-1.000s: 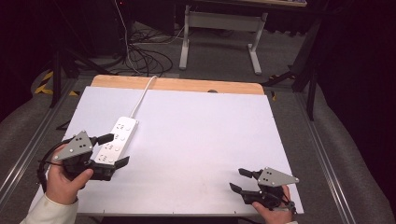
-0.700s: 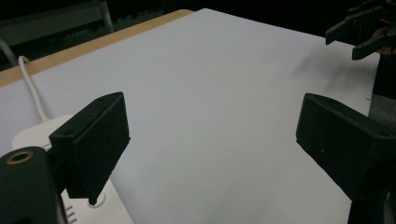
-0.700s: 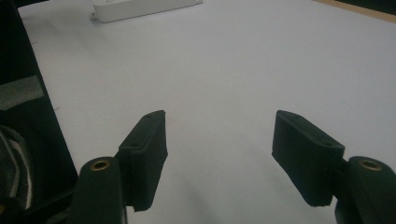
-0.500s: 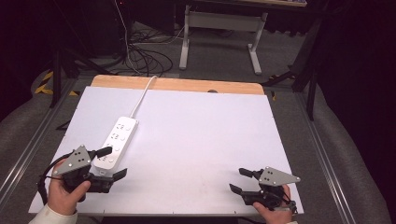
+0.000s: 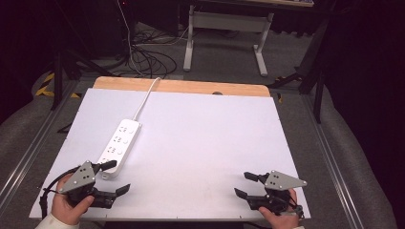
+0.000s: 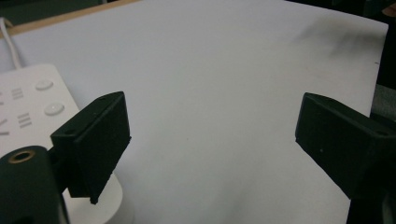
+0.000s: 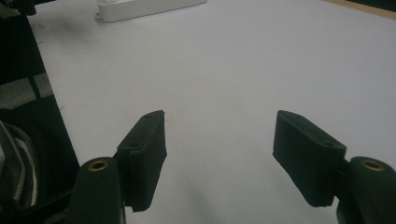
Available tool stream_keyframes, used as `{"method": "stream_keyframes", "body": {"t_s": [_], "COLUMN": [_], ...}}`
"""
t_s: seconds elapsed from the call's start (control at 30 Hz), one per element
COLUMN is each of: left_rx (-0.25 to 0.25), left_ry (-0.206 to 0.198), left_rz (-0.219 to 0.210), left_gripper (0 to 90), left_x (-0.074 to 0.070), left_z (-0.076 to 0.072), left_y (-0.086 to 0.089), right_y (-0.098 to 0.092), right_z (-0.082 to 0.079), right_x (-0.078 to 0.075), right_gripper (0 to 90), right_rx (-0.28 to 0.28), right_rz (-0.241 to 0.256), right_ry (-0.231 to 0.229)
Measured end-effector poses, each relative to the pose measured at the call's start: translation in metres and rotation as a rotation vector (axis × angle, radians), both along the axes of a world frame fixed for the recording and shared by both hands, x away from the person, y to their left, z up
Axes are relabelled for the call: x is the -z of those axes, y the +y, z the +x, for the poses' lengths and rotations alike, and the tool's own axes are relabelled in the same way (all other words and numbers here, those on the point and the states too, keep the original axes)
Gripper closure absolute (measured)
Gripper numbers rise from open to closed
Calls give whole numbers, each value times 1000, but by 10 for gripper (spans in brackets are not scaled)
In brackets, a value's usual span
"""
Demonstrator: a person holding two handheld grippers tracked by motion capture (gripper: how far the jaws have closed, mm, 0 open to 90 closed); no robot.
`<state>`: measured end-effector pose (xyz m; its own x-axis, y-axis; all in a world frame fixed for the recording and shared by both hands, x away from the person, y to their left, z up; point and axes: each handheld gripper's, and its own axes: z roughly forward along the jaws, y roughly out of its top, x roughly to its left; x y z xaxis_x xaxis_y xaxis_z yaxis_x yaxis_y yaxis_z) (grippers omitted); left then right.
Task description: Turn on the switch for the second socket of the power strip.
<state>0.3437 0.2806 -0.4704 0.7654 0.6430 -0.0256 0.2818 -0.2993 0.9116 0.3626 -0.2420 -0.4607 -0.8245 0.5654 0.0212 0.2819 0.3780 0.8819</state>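
Observation:
A white power strip (image 5: pixel 119 147) lies on the white table (image 5: pixel 200 133) at the left, its cord (image 5: pixel 148 95) running to the far edge. My left gripper (image 5: pixel 116 177) is open near the front left corner, just in front of the strip's near end, nothing between its jaws. In the left gripper view the power strip (image 6: pixel 32 107) lies beside and under the left jaw of the open left gripper (image 6: pixel 212 140). My right gripper (image 5: pixel 244 184) is open at the front right, holding nothing. The right gripper view has the right gripper (image 7: pixel 219 144) over bare table and the power strip (image 7: pixel 149 8) far off.
A wooden strip (image 5: pixel 181 87) borders the table's far edge. Beyond it stand a desk frame (image 5: pixel 224 33) and loose cables (image 5: pixel 143 57) on the floor. Metal rails (image 5: pixel 334 162) run along both sides of the table.
My left gripper has drawn back toward the front edge, off the power strip's near end. The right gripper has stayed put.

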Motion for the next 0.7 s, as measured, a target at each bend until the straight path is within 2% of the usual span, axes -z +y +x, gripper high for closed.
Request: {"method": "stream_keyframes", "body": {"t_s": [0.07,0.17,0.3,0.4,0.43,0.53,0.63,0.7], "left_rx": [6,11,12,30,36,39,18,2], "left_ry": [18,16,-10,4,-5,5,24,20], "left_rz": [-1,10,17,2,9,4,-4,-12], "left_gripper": [128,129,129,125,123,111,105,103], "left_x": [5,8,18,22,22,22,19,17], "left_z": [1,0,-4,-9,-10,-10,-5,-4], "left_y": [-1,-1,0,0,0,0,2,3], "right_y": [0,0,0,0,0,0,0,0], "right_z": [0,0,0,0,0,1,0,1], "right_x": [0,0,0,0,1,1,1,1], "right_gripper": [353,353,353,353,353,353,353,354], "right_rx": [-1,-2,-2,-2,-3,-3,-3,-2], "right_rz": [-1,-2,-4,-3,-4,-6,-7,-11], "right_ry": [0,1,1,3,4,4,3,3]}}
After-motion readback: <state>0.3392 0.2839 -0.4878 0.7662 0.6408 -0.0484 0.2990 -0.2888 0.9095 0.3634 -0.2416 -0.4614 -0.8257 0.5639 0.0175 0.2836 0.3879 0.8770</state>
